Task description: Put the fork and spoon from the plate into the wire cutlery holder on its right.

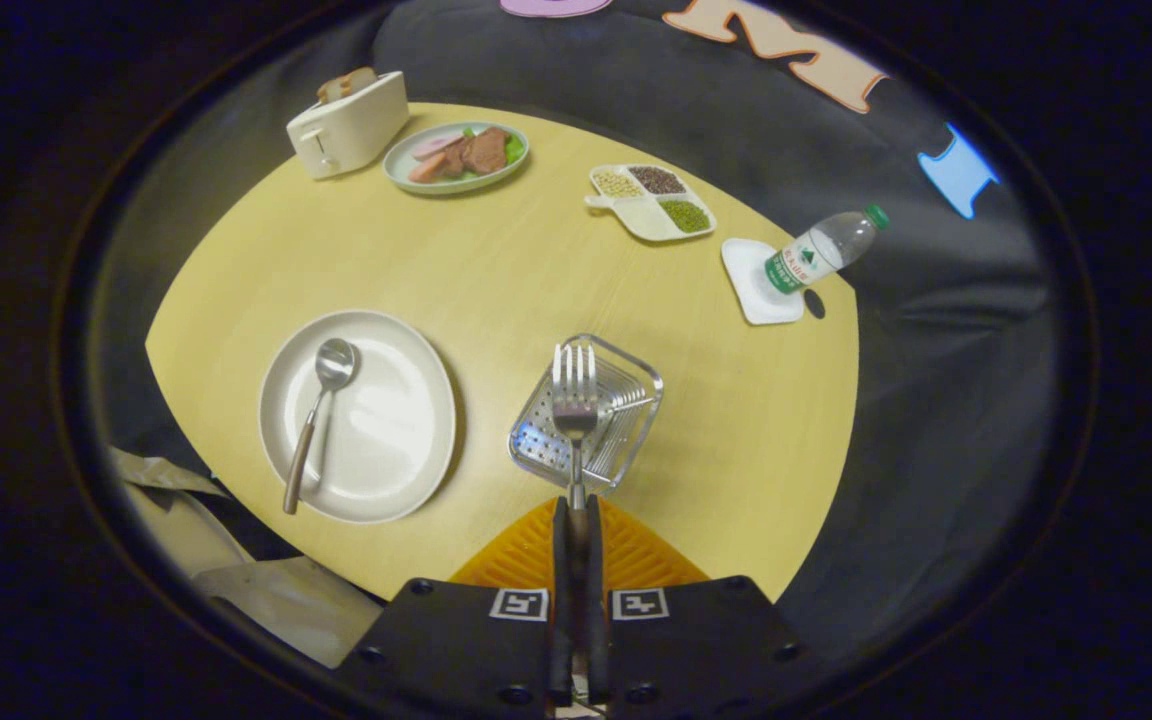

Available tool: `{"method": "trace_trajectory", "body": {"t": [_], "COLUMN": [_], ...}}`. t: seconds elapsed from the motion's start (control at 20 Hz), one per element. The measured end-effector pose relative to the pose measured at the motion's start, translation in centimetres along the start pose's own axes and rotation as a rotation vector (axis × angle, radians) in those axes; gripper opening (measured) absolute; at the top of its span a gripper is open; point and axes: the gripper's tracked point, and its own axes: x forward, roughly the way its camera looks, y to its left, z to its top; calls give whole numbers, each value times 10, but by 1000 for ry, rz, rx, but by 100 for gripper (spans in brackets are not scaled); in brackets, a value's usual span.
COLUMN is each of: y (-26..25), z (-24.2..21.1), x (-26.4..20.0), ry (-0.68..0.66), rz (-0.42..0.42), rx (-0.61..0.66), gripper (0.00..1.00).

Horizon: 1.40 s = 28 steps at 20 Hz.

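Both gripper fingers clamp the fork above the holder

You have a round, pale wood table under you. On its near left sits a white plate, and just right of it the wire holder. At the far left stands a toaster, with a food plate beside it on the right. Further right lies a divided dish of beans, then a white coaster at the right rim, bearing a bottle.
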Motion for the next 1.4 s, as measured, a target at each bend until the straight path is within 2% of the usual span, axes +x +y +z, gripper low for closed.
{"method": "trace_trajectory", "body": {"t": [0.4, 0.55, 0.75, 0.85, 1.05, 1.4], "y": [-8, -3, -3, -4, -2, 7], "z": [-8, -13, -8, -7, 11, 59], "x": [24, 28, 32, 31, 25, -4], "ry": [119, 165, 147, 133, 21, -303], "rz": [16, 47, 50, 46, 51, 22], "rx": [-28, -57, -41, -34, 33, 149], "gripper": [9, 11, 13, 18, 39, 99]}}
